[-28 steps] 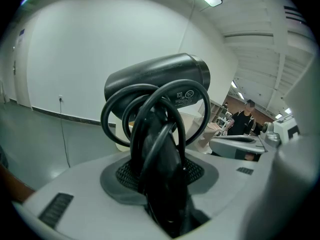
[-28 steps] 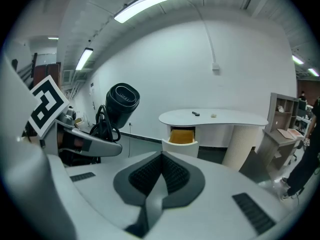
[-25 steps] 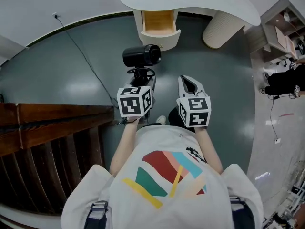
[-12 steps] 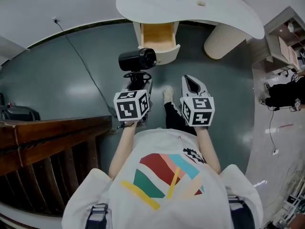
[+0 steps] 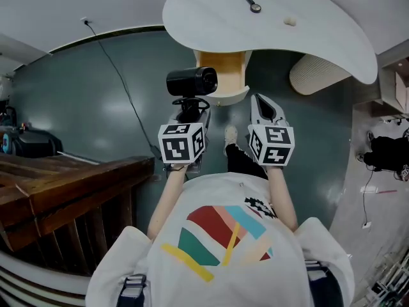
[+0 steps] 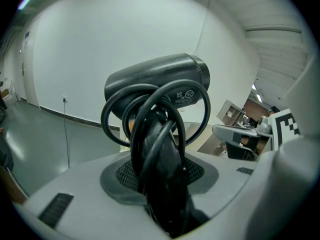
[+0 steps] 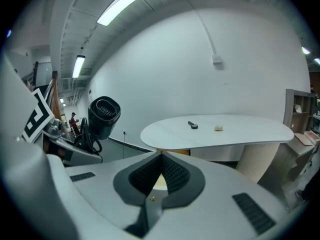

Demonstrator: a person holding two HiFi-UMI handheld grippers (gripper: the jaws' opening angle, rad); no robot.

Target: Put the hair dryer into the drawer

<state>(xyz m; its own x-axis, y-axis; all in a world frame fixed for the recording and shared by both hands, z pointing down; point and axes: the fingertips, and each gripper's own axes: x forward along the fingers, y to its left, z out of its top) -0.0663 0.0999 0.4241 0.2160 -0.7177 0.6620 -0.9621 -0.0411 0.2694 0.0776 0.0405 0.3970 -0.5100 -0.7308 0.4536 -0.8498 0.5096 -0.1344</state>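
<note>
Head view: left gripper [image 5: 190, 110] had its fingers clamped on the handle of the hair dryer [image 5: 192, 80], with the barrel on top, lying crosswise. Left gripper view confirmed it. The handle and the wound cord [image 6: 150, 109] sat pinched between the fingers, with loops standing out loose on both sides. Right gripper [image 5: 265, 105] was empty, fingers together, held beside the left one.

Drawer [image 5: 231, 75] stood open under the white counter [image 5: 287, 37], with nothing visible inside. The dryer was in the air and overlapped the drawer's left part as seen from above. Right gripper view put it short of the counter edge, so not in yet.

Step, as I read it: transport, on approach to the drawer. Pickup was done, placing not started.

Next move needs:
- Bring the barrel over the opening, probably turned to run along the drawer's length, since it sat crosswise.
- Lower it until it rests on the bottom before the fingers part.
- Enter low and shallow, because the cord loops looked likely to catch the drawer front or the counter edge overhead.
- Right gripper was free to steady the drawer.
</note>
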